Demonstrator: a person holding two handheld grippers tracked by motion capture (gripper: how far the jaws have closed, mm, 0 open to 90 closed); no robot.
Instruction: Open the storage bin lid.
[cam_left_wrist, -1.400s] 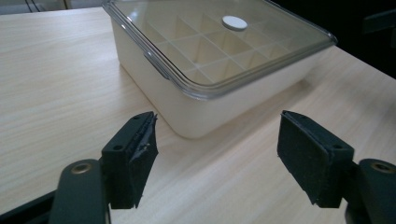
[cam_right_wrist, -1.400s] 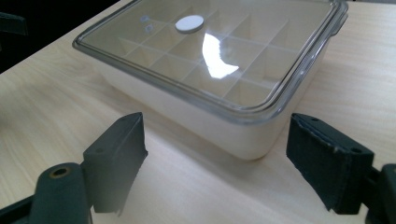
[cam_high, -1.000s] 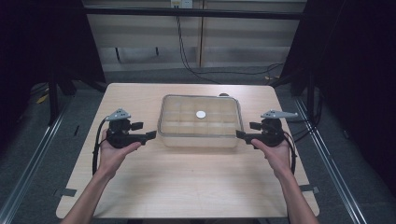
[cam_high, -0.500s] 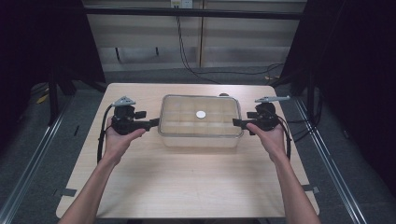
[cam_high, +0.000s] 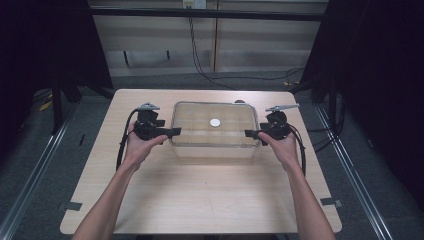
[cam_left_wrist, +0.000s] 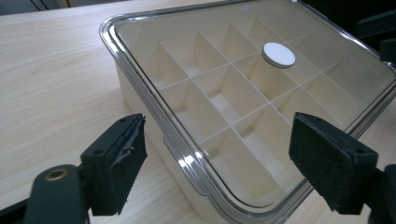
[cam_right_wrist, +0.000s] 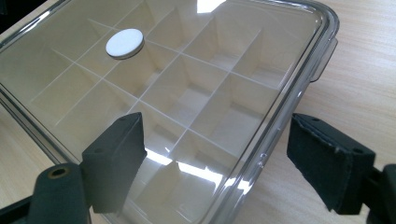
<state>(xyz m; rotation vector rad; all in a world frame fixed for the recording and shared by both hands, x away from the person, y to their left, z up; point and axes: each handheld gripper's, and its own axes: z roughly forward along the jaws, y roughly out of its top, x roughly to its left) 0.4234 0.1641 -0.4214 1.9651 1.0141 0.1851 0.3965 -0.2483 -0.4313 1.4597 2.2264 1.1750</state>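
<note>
Nearest the camera in the high view, two forearms come up from the bottom edge onto the wooden table (cam_high: 200, 200), each hand holding a gripper. The left gripper (cam_high: 172, 132) sits at the left short side of the clear compartment box (cam_high: 215, 131), its jaws spread wide; in the left gripper view one jaw is over the table beside the box wall and the other over the lid, with the lid's rim and a small tab between them, nothing pinched. The right gripper (cam_high: 248, 133) mirrors it at the right short side, jaws equally spread and straddling the rim. The box stands in the middle of the table toward its far half, its transparent lid (cam_right_wrist: 154, 84) shut over white dividers, a round white disc (cam_high: 215, 122) at the lid's centre. Beyond the table, cables (cam_high: 200, 60) trail across the floor.
</note>
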